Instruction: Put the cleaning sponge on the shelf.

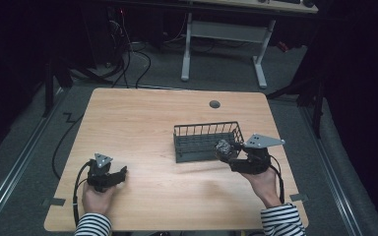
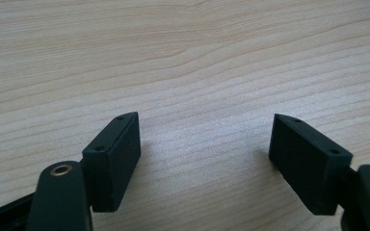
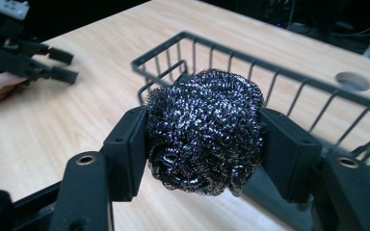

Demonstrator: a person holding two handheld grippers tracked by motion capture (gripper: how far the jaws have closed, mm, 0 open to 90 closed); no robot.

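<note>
On the pale wood-grain worktop (image 1: 142, 128) stands a dark grey rectangular wire basket (image 1: 197, 140), right of the middle. At the basket's near right corner the right tongs (image 1: 225, 151) are clamped on a round, shiny steel-wool scouring ball (image 3: 204, 130); both black jaws press its sides, and it hangs above the basket's rim. Whether it touches the wire I cannot tell. Well apart, near the worktop's front left corner, the left tongs (image 2: 204, 159) rest low over bare wood with their jaws spread wide and nothing between them.
</note>
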